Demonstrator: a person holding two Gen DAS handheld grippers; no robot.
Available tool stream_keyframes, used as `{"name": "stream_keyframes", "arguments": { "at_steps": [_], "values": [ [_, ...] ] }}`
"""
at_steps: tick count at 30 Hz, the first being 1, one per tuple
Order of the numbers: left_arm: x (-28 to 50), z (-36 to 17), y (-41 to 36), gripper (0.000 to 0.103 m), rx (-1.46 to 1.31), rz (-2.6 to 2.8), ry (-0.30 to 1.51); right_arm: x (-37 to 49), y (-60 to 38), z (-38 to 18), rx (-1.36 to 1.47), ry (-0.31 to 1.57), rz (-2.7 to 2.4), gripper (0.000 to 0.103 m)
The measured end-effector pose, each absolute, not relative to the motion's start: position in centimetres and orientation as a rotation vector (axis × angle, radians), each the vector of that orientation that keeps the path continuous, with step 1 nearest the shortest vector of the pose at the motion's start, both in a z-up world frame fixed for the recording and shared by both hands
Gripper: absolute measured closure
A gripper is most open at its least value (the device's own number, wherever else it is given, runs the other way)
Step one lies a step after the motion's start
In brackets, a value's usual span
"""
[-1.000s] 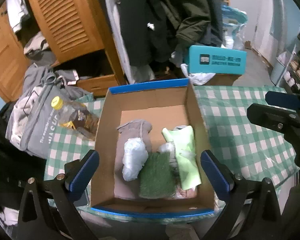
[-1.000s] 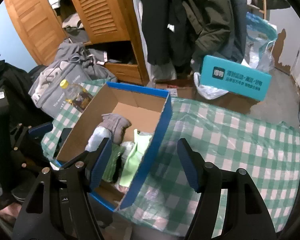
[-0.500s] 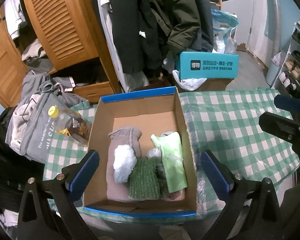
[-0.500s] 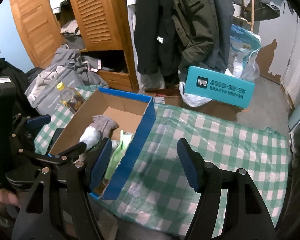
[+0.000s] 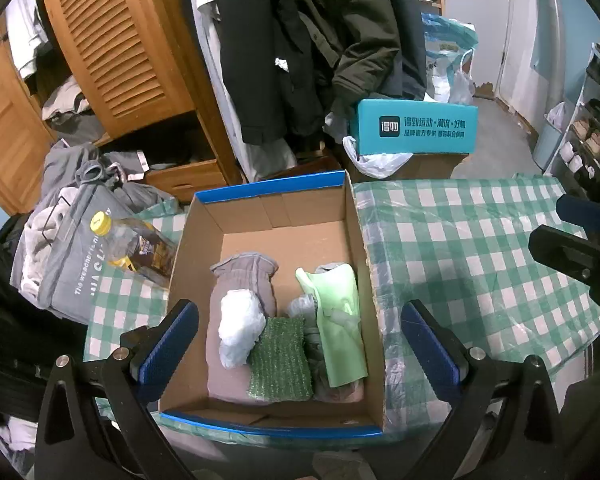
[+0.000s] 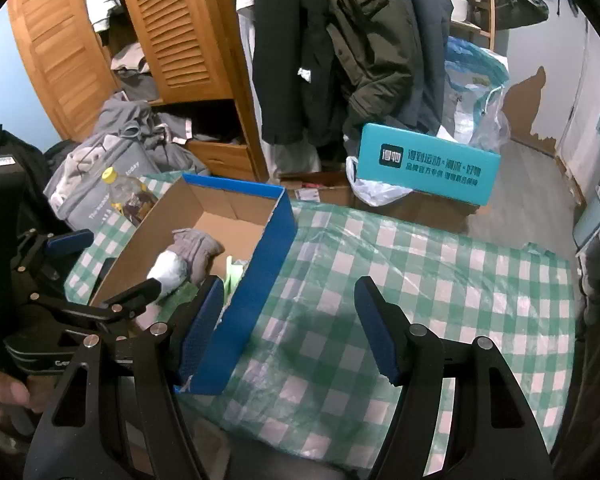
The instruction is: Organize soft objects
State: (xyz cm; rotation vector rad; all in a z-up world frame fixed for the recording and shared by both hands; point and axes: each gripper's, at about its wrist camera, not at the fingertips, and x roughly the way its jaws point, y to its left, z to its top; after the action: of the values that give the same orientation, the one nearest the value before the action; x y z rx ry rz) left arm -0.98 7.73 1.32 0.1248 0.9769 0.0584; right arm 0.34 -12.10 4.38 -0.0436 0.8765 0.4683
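An open cardboard box with blue edges (image 5: pixel 356 240) (image 6: pixel 260 256) sits on the green checked tablecloth. Inside lie a grey glove (image 5: pixel 244 280) (image 6: pixel 198 246), a white crumpled bag (image 5: pixel 238 326) (image 6: pixel 168 274), a dark green knitted cloth (image 5: pixel 282 360), a light green cloth (image 5: pixel 338 312) and clear plastic beside it. My left gripper (image 5: pixel 298 346) is open and empty, held above the box's near end. My right gripper (image 6: pixel 290 330) is open and empty over the cloth, right of the box.
A bottle with a yellow cap (image 5: pixel 136 244) (image 6: pixel 126 196) lies left of the box. A grey bag (image 5: pixel 66 256) and clothes pile are further left. A teal box (image 5: pixel 416 126) (image 6: pixel 428 170) stands behind the table (image 5: pixel 480 264). Coats and a wooden wardrobe are at the back.
Both grippers have pulled back and up from the box, so it looks smaller and farther. The objects in the box have not moved.
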Motion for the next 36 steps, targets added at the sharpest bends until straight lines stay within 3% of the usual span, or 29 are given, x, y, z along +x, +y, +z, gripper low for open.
{"name": "stream_keyframes", "arguments": {
  "at_steps": [36],
  "values": [
    [-0.93, 0.91, 7.97, 0.001, 0.137, 0.069, 0.986, 0.36, -12.12, 4.3, -0.043, 0.879, 0.465, 0.036]
  ]
}}
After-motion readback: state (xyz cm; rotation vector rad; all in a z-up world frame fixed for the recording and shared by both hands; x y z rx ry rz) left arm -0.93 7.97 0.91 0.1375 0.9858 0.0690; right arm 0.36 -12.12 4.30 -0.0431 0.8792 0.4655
